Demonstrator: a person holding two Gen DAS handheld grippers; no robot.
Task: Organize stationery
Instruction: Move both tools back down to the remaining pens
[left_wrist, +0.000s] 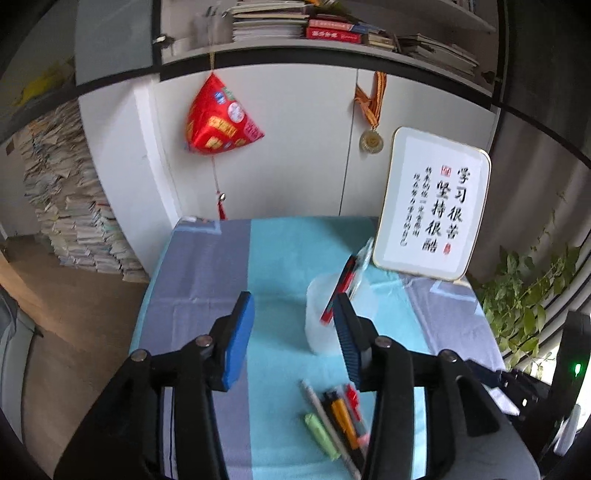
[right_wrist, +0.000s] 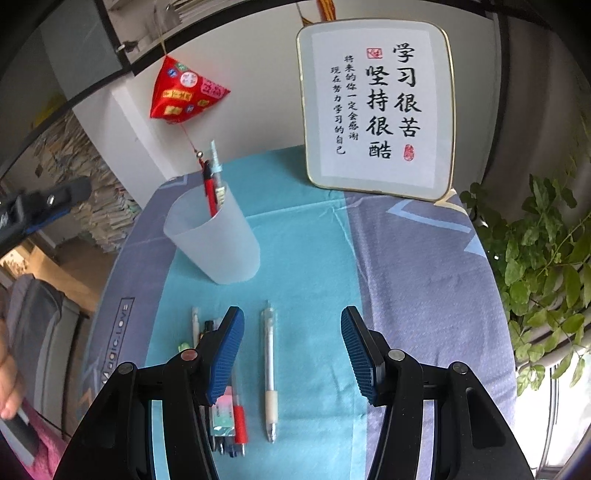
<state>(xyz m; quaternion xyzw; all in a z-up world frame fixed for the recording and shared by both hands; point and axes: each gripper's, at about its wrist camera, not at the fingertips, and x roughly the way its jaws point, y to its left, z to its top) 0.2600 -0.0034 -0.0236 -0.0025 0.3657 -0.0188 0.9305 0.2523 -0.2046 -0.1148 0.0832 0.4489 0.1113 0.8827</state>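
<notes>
A frosted plastic cup (right_wrist: 212, 243) stands on the blue cloth with a red pen (right_wrist: 209, 190) and a clear pen (right_wrist: 218, 166) inside it. It also shows in the left wrist view (left_wrist: 325, 317). My right gripper (right_wrist: 291, 350) is open above a white pen (right_wrist: 269, 373) that lies between its fingers. Several more pens (right_wrist: 225, 413) lie under its left finger. My left gripper (left_wrist: 295, 339) is open and empty, just left of the cup. The pen pile (left_wrist: 340, 417) lies below its right finger.
A framed calligraphy sign (right_wrist: 376, 107) leans at the back of the table (right_wrist: 424, 277). A green plant (right_wrist: 546, 258) stands at the right edge. A red hanging ornament (left_wrist: 218, 118) and a medal (left_wrist: 371, 140) hang on the cabinet behind. Stacks of books (left_wrist: 70, 206) stand on the floor at left.
</notes>
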